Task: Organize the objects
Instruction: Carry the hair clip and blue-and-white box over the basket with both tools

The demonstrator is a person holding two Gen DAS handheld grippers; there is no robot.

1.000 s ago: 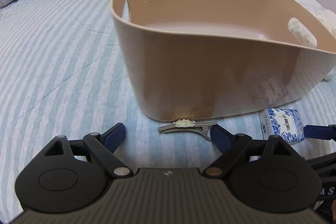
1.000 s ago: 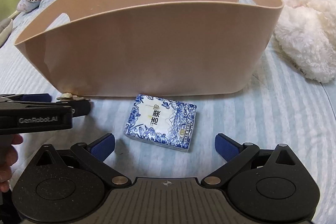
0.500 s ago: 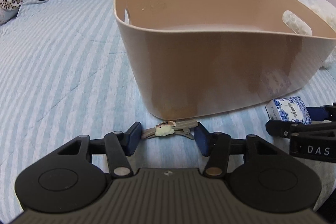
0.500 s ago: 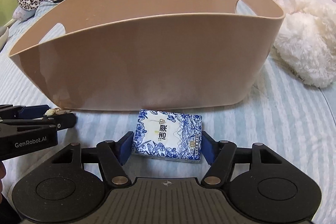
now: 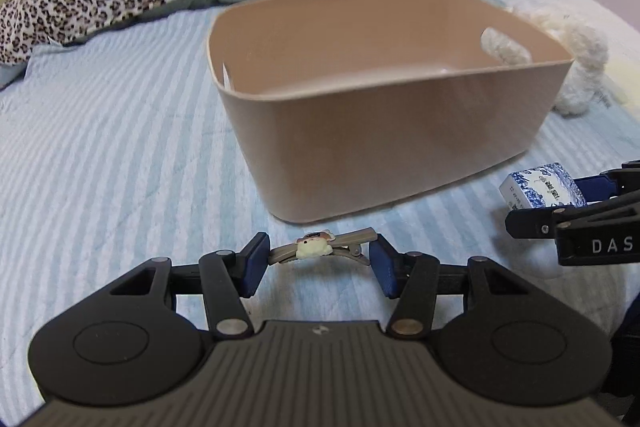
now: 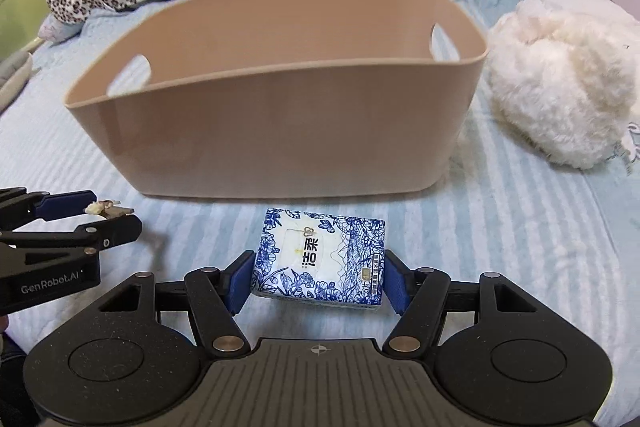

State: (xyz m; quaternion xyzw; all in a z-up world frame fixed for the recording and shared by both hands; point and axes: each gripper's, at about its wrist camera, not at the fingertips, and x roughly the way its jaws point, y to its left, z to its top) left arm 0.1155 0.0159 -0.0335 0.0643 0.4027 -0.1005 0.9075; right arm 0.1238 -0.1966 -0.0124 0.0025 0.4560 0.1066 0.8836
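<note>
Two light things are in my claws, both lifted just clear of the striped bed sheet (image 5: pixel 120 155) in front of the tan basket (image 6: pixel 280 131).

My left claw (image 5: pixel 318 259) is clamped end to end on the hair clip (image 5: pixel 320 247), one blue pad on each tip, the little cream charm facing up between them. I judge the clip stiff but thin and slick, so a lengthwise pinch like this could let it pivot or spring out; a hold across its flat middle would be surer.

My right claw (image 6: pixel 318 277) is closed on the tissue pack (image 6: pixel 320 259), pads pressing its two short sides. It looks soft and squashy, with a smooth printed wrapper, so I expect it to give under pressure rather than slip, and to weigh almost nothing.

Both claws sit low and roughly level, pointing at the basket's near wall, left one beside the right. The rim stands above both loads from here, so each needs raising before going in.
</note>
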